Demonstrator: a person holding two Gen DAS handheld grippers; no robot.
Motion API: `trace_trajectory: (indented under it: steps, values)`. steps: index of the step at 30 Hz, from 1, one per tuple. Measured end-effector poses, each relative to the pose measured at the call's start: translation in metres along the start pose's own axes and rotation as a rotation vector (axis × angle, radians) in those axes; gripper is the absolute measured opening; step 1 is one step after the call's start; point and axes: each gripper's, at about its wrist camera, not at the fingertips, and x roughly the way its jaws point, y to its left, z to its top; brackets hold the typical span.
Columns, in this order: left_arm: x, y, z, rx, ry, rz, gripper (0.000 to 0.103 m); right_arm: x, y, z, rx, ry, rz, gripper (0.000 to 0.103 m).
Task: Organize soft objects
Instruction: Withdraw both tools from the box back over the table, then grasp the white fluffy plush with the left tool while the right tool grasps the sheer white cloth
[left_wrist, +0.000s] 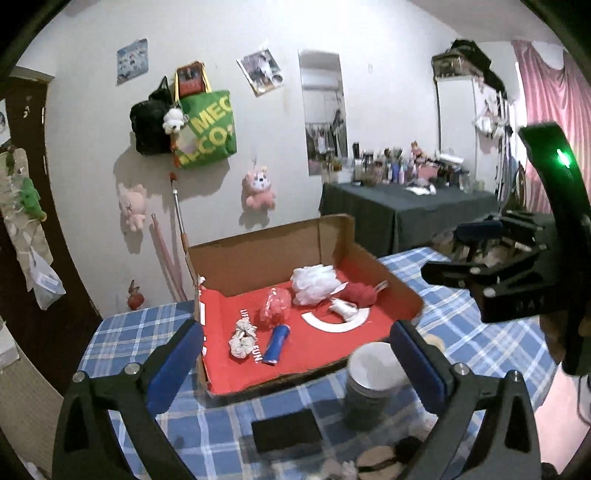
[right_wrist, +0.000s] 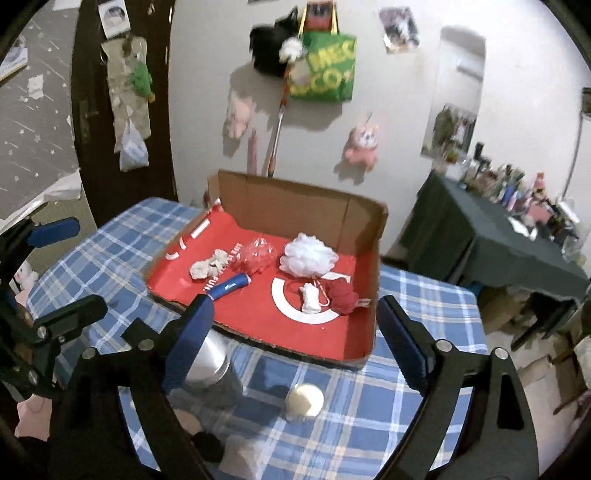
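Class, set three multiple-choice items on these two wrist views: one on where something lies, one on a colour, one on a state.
1. Where does the white mesh puff lie?
A. inside the cardboard box
B. on the checked cloth
C. on the dark side table

2. What colour is the box's floor?
A. green
B. red
C. yellow

3. How do the right gripper jaws stand?
A. shut on the blue tube
B. shut on nothing
C. open, holding nothing

Key: 1 A, the puff rests on the box floor by the back wall; 2 B, the liner is red with white print; 3 C, both pads stand wide apart with nothing pressed between them.
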Motion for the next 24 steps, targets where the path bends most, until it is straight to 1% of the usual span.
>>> trace_trajectory:
  steps: [2, 6, 10, 14, 19, 22, 24]
  values:
    - [-0.013, -0.003, -0.006, -0.018, -0.023, -0.013, 0.103, -0.020, 0.004, -0.016, 0.013, -0.052, -0.011, 0.092]
    - [-0.034, -0.007, -0.023, -0.069, -0.058, -0.014, 0.103, -0.043, 0.007, -0.044, 0.046, -0.096, -0.024, 0.093]
    - [-0.051, -0.016, -0.041, -0.088, -0.106, 0.002, 0.103, -0.057, 0.006, -0.070, 0.105, -0.131, -0.030, 0.093]
    - [-0.059, -0.024, -0.058, -0.096, -0.140, 0.048, 0.103, -0.069, 0.012, -0.092, 0.127, -0.172, -0.061, 0.093]
    - [-0.060, -0.025, -0.080, -0.150, -0.123, 0.034, 0.103, -0.075, 0.025, -0.118, 0.121, -0.209, -0.109, 0.093]
    - [-0.056, -0.025, -0.093, -0.161, -0.101, 0.038, 0.103, -0.071, 0.029, -0.133, 0.138, -0.201, -0.104, 0.093]
    - [-0.052, -0.024, -0.103, -0.179, -0.089, 0.048, 0.103, -0.063, 0.030, -0.144, 0.152, -0.179, -0.096, 0.093]
